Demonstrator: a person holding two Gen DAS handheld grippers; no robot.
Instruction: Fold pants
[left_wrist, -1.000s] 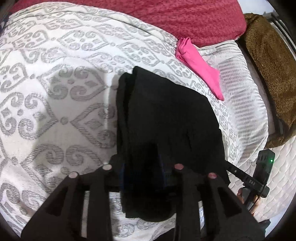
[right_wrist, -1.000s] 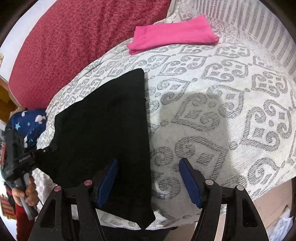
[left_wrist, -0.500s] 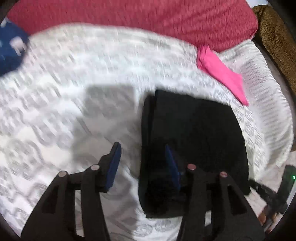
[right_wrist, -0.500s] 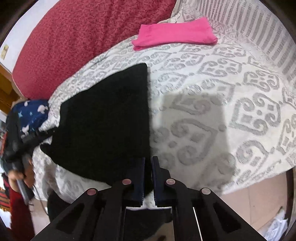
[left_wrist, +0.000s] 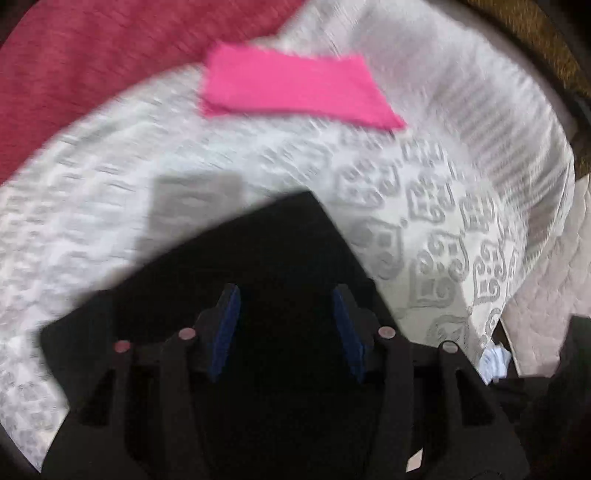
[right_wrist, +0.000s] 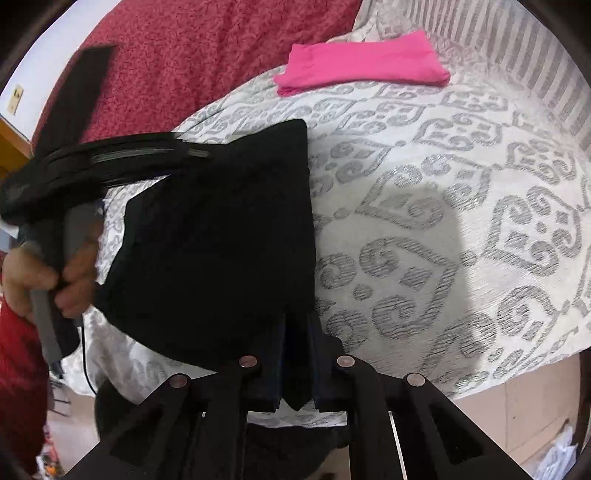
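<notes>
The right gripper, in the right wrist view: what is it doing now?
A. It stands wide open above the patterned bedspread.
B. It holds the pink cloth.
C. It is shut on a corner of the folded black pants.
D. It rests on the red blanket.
C: the right gripper is closed with the near corner of the black pants pinched between its pads; the pink cloth lies far off, untouched.

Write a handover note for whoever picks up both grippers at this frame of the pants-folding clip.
Right gripper: shut on the near corner of the black pants.
Left gripper: open, nothing gripped; jaws have just been opening, above the pants' left side.
Pants: folded into a compact stack on the patterned bedspread. Folded pink garment lies apart, farther back.
Done: main folds.
Left: probably one last fold or moving the stack; release.
</notes>
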